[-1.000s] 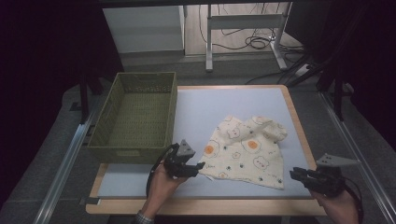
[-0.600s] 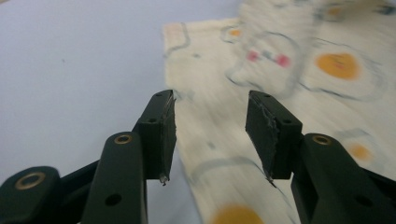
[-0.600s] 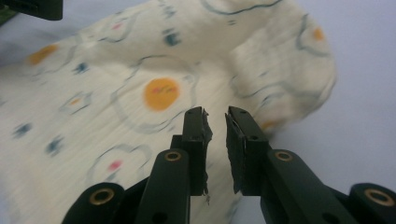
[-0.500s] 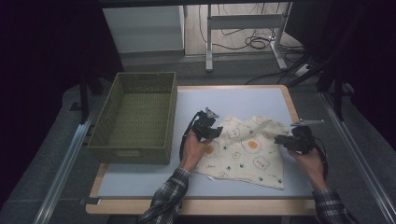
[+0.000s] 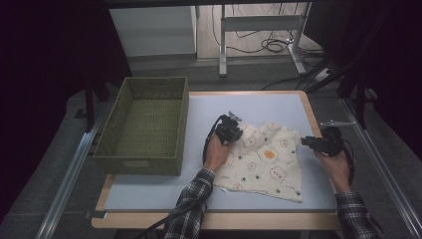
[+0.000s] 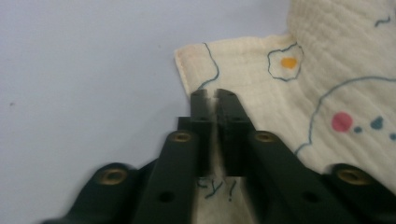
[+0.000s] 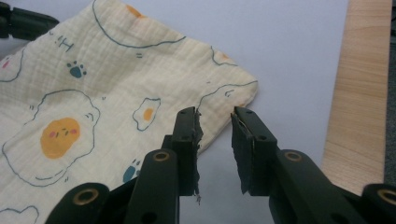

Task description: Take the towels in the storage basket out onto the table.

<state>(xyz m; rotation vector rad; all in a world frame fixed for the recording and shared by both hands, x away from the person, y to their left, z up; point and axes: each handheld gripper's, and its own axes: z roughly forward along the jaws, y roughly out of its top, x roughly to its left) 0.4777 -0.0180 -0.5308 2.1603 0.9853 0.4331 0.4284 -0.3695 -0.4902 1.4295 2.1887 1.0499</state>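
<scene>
A: Nearest us, the cream muslin cloth printed with fried eggs and paw marks [image 5: 263, 162] lay spread on the pale blue worktop [image 5: 149, 191], right of centre, its near edge toward the person.

B: And the left gripper [image 6: 213, 95]? Its jaws had just been closing and sat pinched tight on the cloth's left edge, close to the corner. A fold-starting grip, I'd judge.

A: Agreed. The right gripper [image 7: 215, 116] stood narrowly parted, jaws either side of the cloth's right corner, pads not pressing yet. Those jaws had just been opening a touch, likely to straddle the hem.

B: So one corner pinned, one about to be taken.

A: Farther left, the olive-green woven basket [image 5: 142, 127] stood well apart from the cloth, probably where it was headed.
</scene>
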